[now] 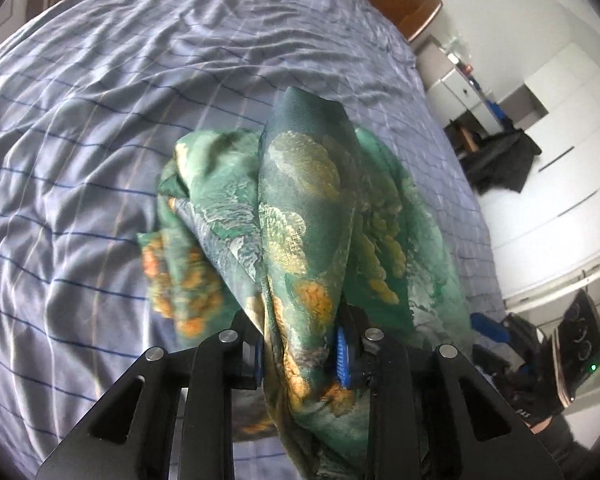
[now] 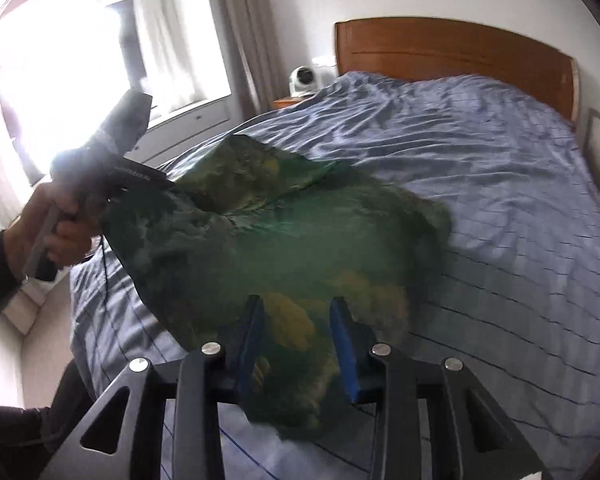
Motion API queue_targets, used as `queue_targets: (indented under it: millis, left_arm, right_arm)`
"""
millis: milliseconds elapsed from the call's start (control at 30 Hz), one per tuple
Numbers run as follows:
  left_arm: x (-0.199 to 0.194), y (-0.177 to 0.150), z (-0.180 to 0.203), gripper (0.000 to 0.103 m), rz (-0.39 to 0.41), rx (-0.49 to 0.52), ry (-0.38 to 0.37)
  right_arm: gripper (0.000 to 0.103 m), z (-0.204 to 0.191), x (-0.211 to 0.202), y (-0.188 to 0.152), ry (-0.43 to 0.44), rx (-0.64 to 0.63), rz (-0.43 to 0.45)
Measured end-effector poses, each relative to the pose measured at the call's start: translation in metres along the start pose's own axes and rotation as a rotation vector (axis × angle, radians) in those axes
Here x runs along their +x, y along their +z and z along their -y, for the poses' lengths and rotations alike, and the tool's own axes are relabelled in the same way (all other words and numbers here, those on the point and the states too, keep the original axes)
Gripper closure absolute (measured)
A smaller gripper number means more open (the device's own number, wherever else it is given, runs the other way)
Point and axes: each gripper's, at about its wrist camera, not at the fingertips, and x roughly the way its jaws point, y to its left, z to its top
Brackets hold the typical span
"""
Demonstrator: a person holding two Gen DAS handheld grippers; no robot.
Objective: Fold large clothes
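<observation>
Over the bed (image 2: 500, 184), the green floral garment (image 1: 300, 216) hangs bunched, sagging toward twelve o'clock; left gripper (image 1: 302, 354) jaws pinch a fold, right gripper (image 2: 300, 344) jaws stand narrow around cloth, grip uncertain. Judged mid-spreading; next, lay it flat

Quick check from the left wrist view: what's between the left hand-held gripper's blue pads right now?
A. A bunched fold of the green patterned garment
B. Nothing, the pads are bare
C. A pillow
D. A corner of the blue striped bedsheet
A: in the left wrist view the left hand-held gripper has its blue pads pressed on a gathered fold of the green patterned garment, lifted above the blue striped bedsheet.
</observation>
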Motion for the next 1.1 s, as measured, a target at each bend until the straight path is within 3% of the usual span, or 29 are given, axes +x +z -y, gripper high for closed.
queue_targets:
  millis: [167,267,467,567,700,900,1033,1100]
  left_arm:
    - [0.022,-0.015,-0.048,0.074,-0.023,-0.083,0.010]
    - [0.034,-0.023,-0.057,0.072,-0.001,-0.104,-0.003]
    - [0.036,-0.025,-0.066,0.070,0.003,-0.110,-0.030]
    - [0.035,-0.024,-0.065,0.069,0.015,-0.100,-0.037]
    - [0.035,-0.031,-0.068,0.068,0.041,-0.116,-0.054]
    - [0.033,-0.038,-0.070,0.067,0.052,-0.114,-0.043]
    - [0.037,-0.036,-0.068,0.067,0.033,-0.107,-0.006]
    - [0.039,-0.034,-0.070,0.067,0.030,-0.111,-0.002]
  right_arm:
    - [0.070,-0.008,0.068,-0.016,0.041,0.016,-0.150]
    - [0.071,-0.012,0.095,-0.028,0.030,0.027,-0.177]
    - [0.071,-0.008,0.105,-0.032,0.017,0.077,-0.205]
    - [0.071,-0.007,0.098,-0.008,0.033,0.088,-0.248]
    - [0.069,0.008,0.082,0.045,0.039,0.163,-0.153]
    - [0.069,0.031,0.145,0.103,-0.040,0.190,-0.137]
    - [0.069,0.043,0.226,0.101,-0.077,0.254,-0.389]
    - [0.069,0.038,0.240,0.100,-0.113,0.211,-0.421]
